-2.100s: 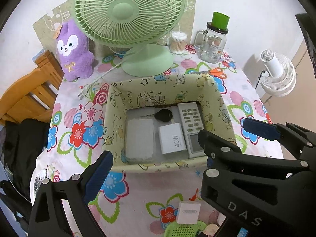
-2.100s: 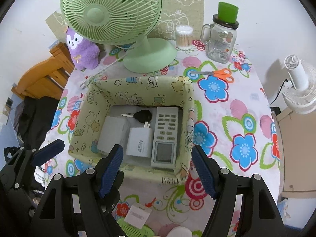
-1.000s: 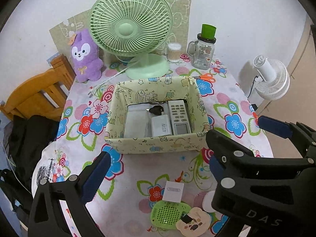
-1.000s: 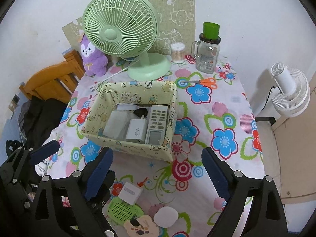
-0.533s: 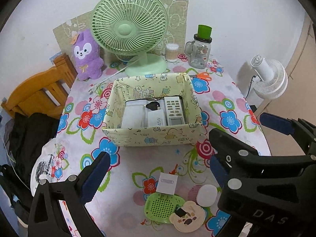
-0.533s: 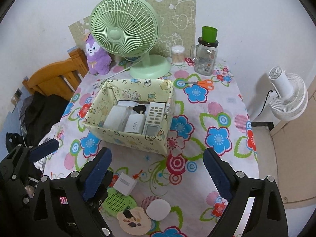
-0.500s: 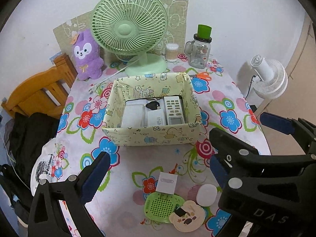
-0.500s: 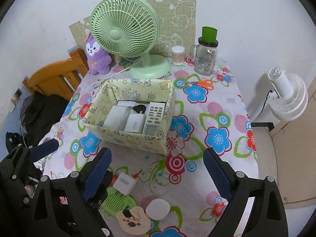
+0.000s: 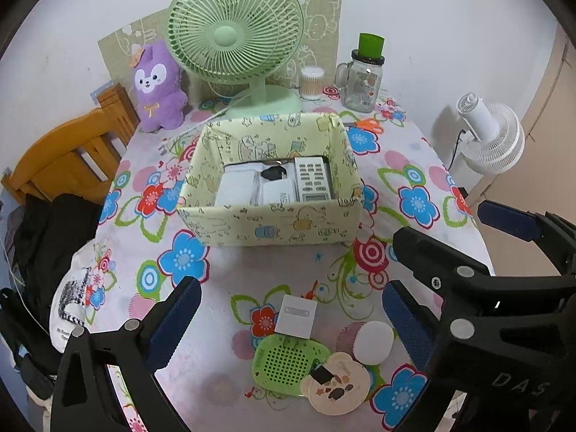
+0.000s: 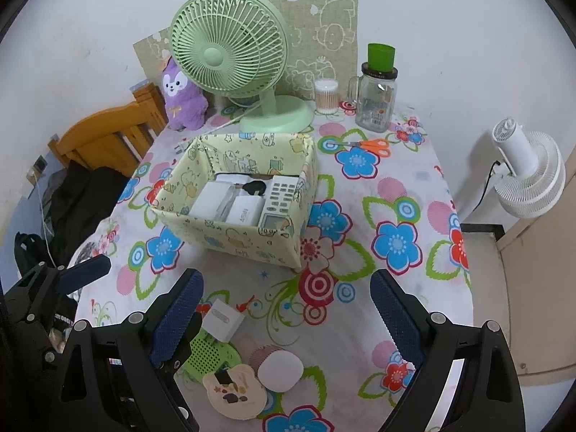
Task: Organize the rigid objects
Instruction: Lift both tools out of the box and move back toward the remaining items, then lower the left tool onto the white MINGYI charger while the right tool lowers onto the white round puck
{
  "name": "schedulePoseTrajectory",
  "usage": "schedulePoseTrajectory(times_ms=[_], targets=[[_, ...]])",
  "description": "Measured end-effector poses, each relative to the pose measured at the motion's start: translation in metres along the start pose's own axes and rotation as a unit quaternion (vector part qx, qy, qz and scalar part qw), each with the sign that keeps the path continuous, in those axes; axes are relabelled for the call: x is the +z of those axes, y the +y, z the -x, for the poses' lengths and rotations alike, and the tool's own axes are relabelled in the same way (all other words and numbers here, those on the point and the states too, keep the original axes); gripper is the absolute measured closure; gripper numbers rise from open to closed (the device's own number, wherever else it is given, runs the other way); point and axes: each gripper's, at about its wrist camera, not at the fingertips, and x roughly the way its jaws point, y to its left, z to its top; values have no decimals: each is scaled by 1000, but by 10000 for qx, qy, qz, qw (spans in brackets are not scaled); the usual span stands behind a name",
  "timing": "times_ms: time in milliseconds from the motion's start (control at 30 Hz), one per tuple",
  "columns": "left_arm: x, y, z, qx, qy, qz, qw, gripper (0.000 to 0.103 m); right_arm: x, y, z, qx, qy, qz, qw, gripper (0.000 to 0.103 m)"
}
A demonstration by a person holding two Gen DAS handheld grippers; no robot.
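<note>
**Pulled back from the box; small items now in view**

Both of my grippers have backed away since two seconds ago, so the fabric box (image 9: 270, 223) looks smaller and the near table (image 9: 223, 367) shows. My left gripper (image 9: 288, 320) and right gripper (image 10: 284, 309) hang spread wide, nothing between the blue textured pads. Soft-sided, cartoon-printed box holds a flat white slab (image 9: 235, 189), a white charger (image 9: 279, 192), a black key (image 9: 273, 172) and a grey remote (image 9: 312, 180), packed side by side. Near me: white square case (image 9: 296, 316), green perforated disc (image 9: 288, 363), smooth white oval (image 9: 372, 342), beige bear-shaped piece (image 9: 334, 387), clustered and partly overlapping on the floral cloth.
</note>
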Motion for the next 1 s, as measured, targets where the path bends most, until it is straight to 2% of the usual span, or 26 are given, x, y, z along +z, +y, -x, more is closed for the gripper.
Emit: schedulePoseTrajectory(times_ms=[333, 667, 1000], targets=[[-21, 7, -18, -125, 256, -110, 9995, 1, -19, 1, -11, 23, 111, 31, 9999, 8], [-43, 15, -42, -127, 587, -192, 9980, 1, -46, -2, -27, -163, 304, -163, 9993, 8], [-55, 8, -70, -7, 576, -605, 9965, 2, -73, -8, -38, -325, 434, -320, 9980, 8]])
